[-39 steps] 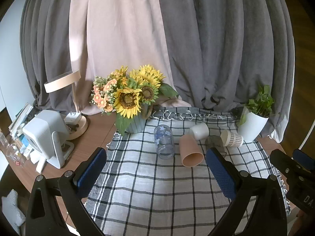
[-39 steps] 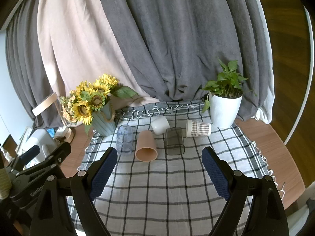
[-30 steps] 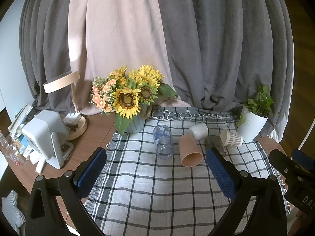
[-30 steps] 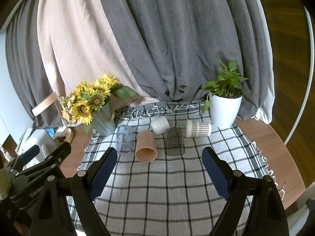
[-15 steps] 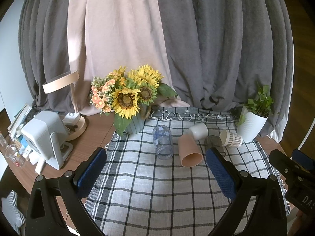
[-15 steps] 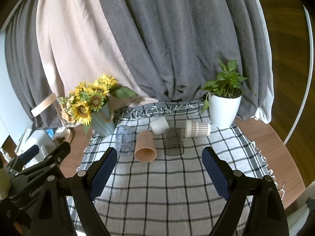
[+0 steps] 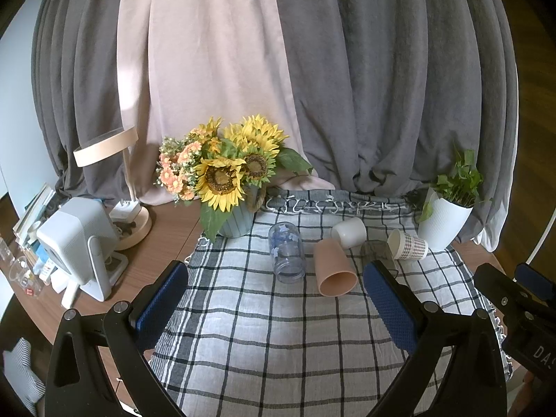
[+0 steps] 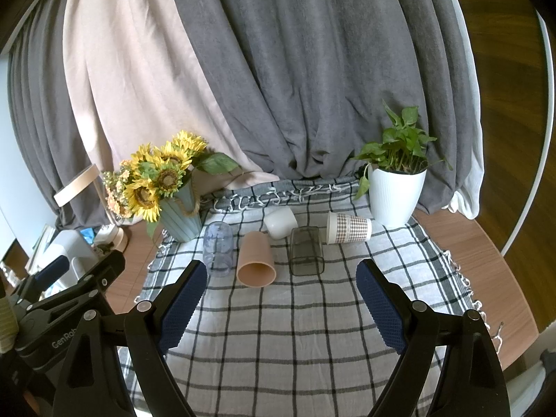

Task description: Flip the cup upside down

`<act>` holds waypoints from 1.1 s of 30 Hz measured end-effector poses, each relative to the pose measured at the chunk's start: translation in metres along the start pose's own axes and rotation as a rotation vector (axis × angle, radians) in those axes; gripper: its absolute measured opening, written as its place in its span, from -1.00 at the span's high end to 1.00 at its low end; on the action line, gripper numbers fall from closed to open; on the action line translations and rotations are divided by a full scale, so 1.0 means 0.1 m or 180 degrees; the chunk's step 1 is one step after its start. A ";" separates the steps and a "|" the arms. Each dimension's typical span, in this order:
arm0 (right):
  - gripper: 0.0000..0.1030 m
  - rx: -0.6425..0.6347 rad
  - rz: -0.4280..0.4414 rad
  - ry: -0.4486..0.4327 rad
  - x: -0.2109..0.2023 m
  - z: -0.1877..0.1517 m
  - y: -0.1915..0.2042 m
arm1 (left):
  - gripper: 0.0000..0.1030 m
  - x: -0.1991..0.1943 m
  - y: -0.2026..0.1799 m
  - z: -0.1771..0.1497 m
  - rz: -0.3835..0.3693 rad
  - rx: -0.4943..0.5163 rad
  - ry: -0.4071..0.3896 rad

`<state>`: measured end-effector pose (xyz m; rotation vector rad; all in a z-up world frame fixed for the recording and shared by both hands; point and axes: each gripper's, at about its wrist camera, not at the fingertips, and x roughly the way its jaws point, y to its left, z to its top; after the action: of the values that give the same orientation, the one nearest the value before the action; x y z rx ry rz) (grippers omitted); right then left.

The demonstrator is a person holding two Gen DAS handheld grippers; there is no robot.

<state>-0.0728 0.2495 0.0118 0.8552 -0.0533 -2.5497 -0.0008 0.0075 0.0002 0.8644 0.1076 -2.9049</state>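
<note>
Several cups lie on their sides on a checked cloth (image 7: pixel 278 340): a clear blue-patterned cup (image 7: pixel 287 253) (image 8: pixel 218 242), a peach cup (image 7: pixel 334 268) (image 8: pixel 255 259), a white cup (image 7: pixel 348 231) (image 8: pixel 280 222), a smoky grey square cup (image 8: pixel 306 251) (image 7: pixel 376 250) and a checked paper cup (image 7: pixel 407 244) (image 8: pixel 348 228). My left gripper (image 7: pixel 276 304) is open and empty, well short of the cups. My right gripper (image 8: pixel 281 299) is open and empty, also short of them.
A sunflower vase (image 7: pixel 232 187) stands at the cloth's back left. A white potted plant (image 8: pixel 396 191) stands at the back right. A white appliance (image 7: pixel 74 239) and a lamp (image 7: pixel 118 187) stand on the wooden table at the left. Curtains hang behind.
Both views have shifted very slightly; the cups have not moved and both grippers stay open.
</note>
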 end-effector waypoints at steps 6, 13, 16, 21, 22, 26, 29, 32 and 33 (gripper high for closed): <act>-0.70 -0.0002 -0.0004 0.0002 0.00 0.00 0.00 | -1.00 0.01 0.00 0.01 0.0048 -0.0030 0.0007; -0.70 -0.0003 -0.0001 0.0003 0.00 0.00 0.00 | -1.00 0.02 -0.01 0.02 0.0134 -0.0085 0.0007; -0.70 -0.0004 0.0000 0.0006 0.00 0.00 0.00 | -1.00 0.02 -0.01 0.02 0.0155 -0.0100 0.0003; -0.70 -0.0005 0.0001 0.0006 0.00 0.00 0.01 | -1.00 0.02 -0.01 0.02 0.0191 -0.0122 0.0004; -0.70 -0.0004 0.0001 0.0008 0.00 0.00 0.01 | -1.00 0.03 -0.01 0.02 0.0195 -0.0126 0.0007; -0.70 -0.0008 0.0007 0.0022 0.02 0.00 -0.01 | -1.00 0.10 -0.02 0.04 0.0211 -0.0132 0.0034; -0.70 -0.0008 0.0007 0.0038 0.06 -0.01 -0.03 | -1.00 0.17 -0.04 0.04 0.0230 -0.0153 0.0084; -0.70 0.0013 0.0025 0.0090 0.12 0.00 -0.06 | -1.00 0.27 -0.05 0.03 0.0252 -0.0174 0.0159; -0.70 0.0019 0.0027 0.0117 0.16 0.01 -0.07 | -1.00 0.34 -0.07 0.04 0.0291 -0.0166 0.0218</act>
<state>-0.0872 0.2493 0.0023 0.9018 -0.0530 -2.5265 -0.0325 0.0116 -0.0151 0.9347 0.1450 -2.7761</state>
